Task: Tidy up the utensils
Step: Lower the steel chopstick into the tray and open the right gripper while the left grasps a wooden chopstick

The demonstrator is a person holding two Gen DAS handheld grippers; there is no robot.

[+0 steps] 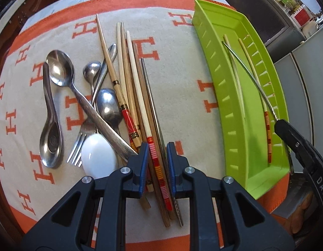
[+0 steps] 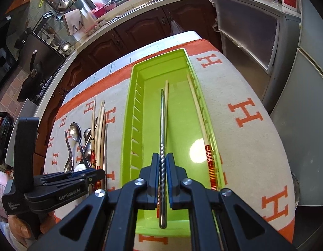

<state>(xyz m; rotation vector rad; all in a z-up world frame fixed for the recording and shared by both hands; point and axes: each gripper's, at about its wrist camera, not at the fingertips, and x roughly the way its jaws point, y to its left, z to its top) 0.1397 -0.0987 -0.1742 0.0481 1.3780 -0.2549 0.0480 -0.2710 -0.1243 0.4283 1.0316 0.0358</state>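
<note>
1. Bordering the beige cloth [image 1: 178, 87], an orange band runs along its far edge; the cloth carries orange H marks and covers the table.
2. Bare cloth lies between the utensil pile and the green tray [image 1: 209, 48], a clear strip wide enough for a gripper to pass; more bare cloth lies beyond the tray's right wall in the right wrist view.
3. The tray stands long and narrow near the cloth's right side, with slotted walls. Two pale chopsticks [image 2: 200, 115] with red-and-orange banded ends already lie in it, one along the right wall.
4. The right gripper [image 2: 163, 167] pinches a metal chopstick [image 2: 162, 125] by its twisted end, the shaft pointing lengthways above the tray floor.
5. The left gripper [image 1: 157, 156] is pointed down over the chopstick bundle [image 1: 130, 67], its blue pads narrowly apart around a banded chopstick [image 1: 156, 163]; whether they press it, I cannot tell.
6. Left of the bundle lie steel spoons [image 1: 60, 69], a fork [image 1: 80, 146] and a white spoon [image 1: 98, 156], overlapping one another.
</note>
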